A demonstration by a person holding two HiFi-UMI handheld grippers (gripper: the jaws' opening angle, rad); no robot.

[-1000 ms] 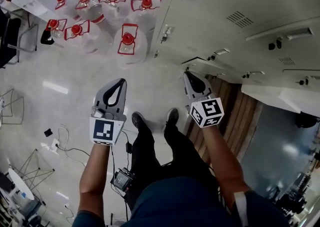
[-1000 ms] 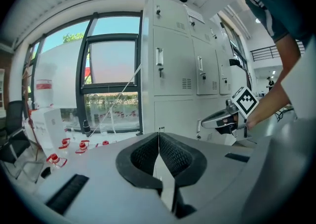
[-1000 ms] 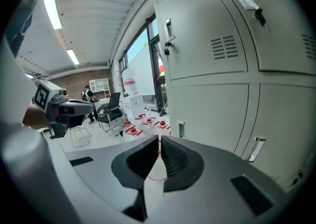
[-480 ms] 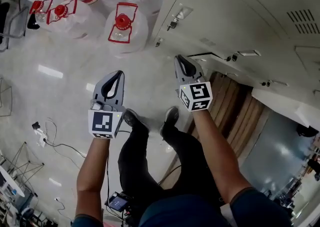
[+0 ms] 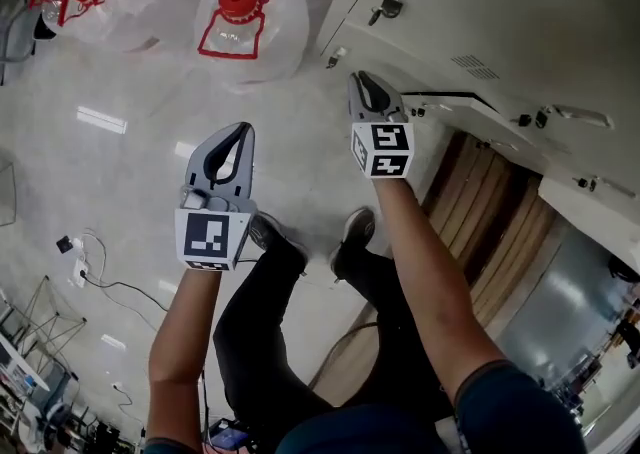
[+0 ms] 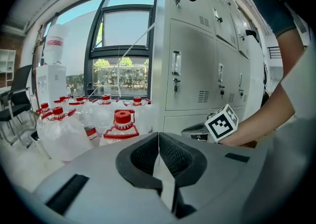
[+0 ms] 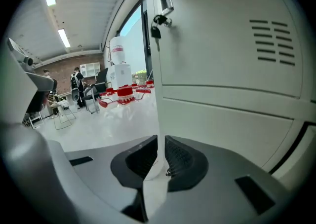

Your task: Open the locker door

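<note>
Far left: water bottles with red caps stand on the floor, just beside the end of the locker bank

Left gripper: jaws together, nothing between them. It hangs over bare floor, well apart from the lockers, and seems to have no part in the job at this point

Right gripper: jaws closed to a thin slit, nothing clamped. Its tips sit near the lower end corner of the bank; no view shows contact

Right gripper view: the locker door fills the right half and is shut. A key hangs in its lock, with a pull handle above it. Both are at the door's left edge, higher than the jaws point

Further right in the head view, wooden boards show behind the right arm; what they belong to cannot be told

Step in hand (judgement): approach, with 1 gripper leading; door not yet touched

Next move calls for: lift the right gripper to the handle, part the jaws, close on handle or key, then draw the edge outward, swinging about the opposite edge. Whether the key must be turned first cannot be told
</note>
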